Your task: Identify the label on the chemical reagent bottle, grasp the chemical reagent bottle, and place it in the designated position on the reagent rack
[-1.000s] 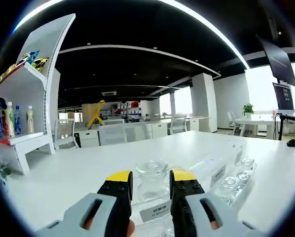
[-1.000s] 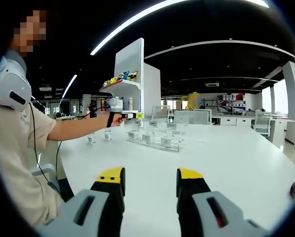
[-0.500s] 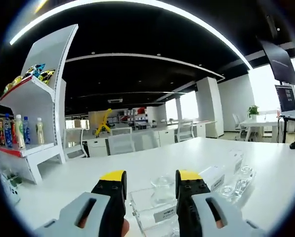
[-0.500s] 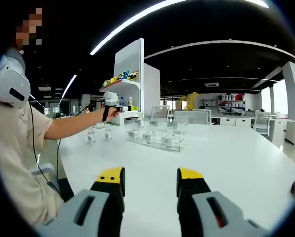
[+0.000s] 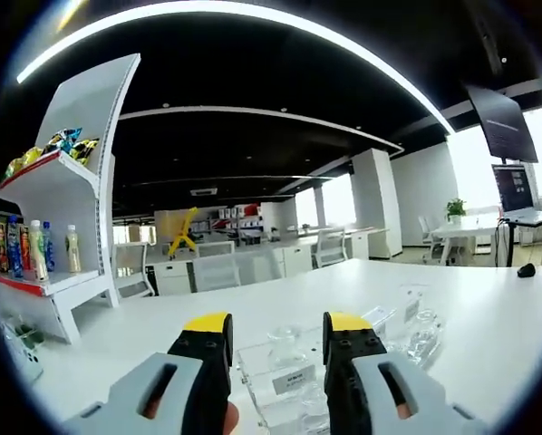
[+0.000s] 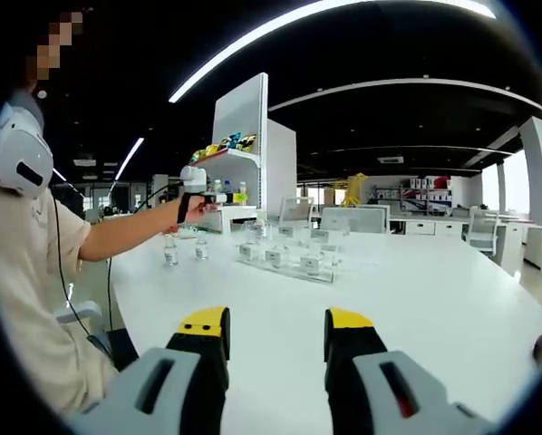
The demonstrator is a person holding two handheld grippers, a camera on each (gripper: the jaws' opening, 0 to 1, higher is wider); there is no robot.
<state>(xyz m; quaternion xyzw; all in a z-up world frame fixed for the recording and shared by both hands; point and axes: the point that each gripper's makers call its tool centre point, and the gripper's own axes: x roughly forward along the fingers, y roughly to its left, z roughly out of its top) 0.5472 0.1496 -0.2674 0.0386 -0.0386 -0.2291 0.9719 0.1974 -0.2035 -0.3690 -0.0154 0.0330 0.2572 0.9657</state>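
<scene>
Your left gripper [image 5: 273, 328] hung above the rack [image 5: 289, 381], jaws apart and empty. Your right gripper [image 6: 275, 323] hovered over the surface [image 6: 416, 299], jaws likewise apart, holding nothing. Bottles [image 6: 169, 250] stood beside the rack.

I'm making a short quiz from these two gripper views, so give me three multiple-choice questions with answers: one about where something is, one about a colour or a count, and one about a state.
1. Where do the two loose reagent bottles stand?
A. on the white table beside the reagent rack
B. on the snack shelf
C. on the floor

2. What colour are the tips of the right gripper fingers?
A. red
B. yellow
C. blue

3. How is the left gripper?
A. shut on a bottle
B. shut on a label card
C. open, holding nothing

Answers:
1 A: in the right gripper view they stand on the white table, just off the end of the clear reagent rack.
2 B: both fingers end in yellow caps.
3 C: in the left gripper view its fingers stand apart, with the rack showing between them.
</scene>
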